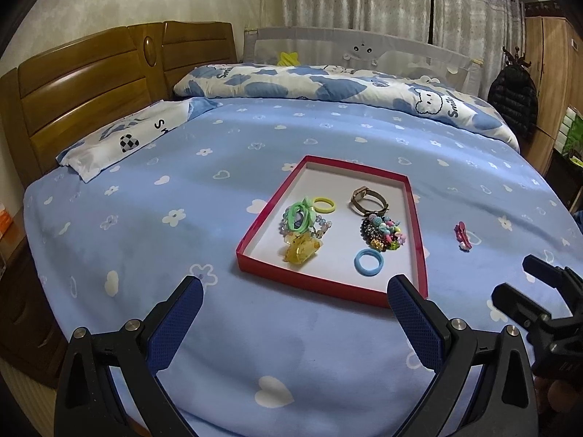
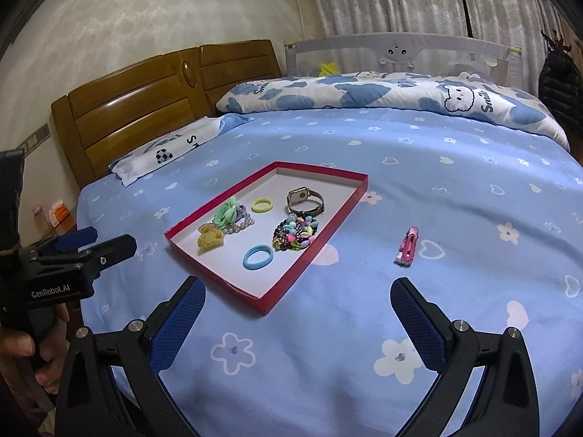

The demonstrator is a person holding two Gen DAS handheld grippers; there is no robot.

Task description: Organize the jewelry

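A shallow red tray (image 1: pixel 267 202) (image 2: pixel 320 235) with a white floor lies on the blue bedsheet. In it lie a wristwatch (image 1: pixel 368 200) (image 2: pixel 304 198), a yellow hair tie (image 1: pixel 324 205) (image 2: pixel 262 205), a blue hair tie (image 1: pixel 368 262) (image 2: pixel 257 256), green ties with a bead bracelet (image 1: pixel 302 216) (image 2: pixel 229 215), a yellow claw clip (image 1: pixel 302 250) (image 2: pixel 209 237) and colourful bead bracelets (image 1: pixel 382 233) (image 2: pixel 295 235). A pink hair clip (image 1: pixel 462 236) (image 2: pixel 408 245) lies on the sheet right of the tray. My left gripper (image 1: pixel 295 291) is open and empty before the tray. My right gripper (image 2: pixel 297 293) is open and empty, near the tray's corner.
The bed has a wooden headboard (image 1: pixel 83 83) at the left, a pillow (image 1: pixel 120 138) and a rolled cloud-print quilt (image 1: pixel 328 87) at the back. A grey bed rail (image 2: pixel 400 51) and curtains stand behind. A black jacket (image 1: pixel 513 102) hangs at the right.
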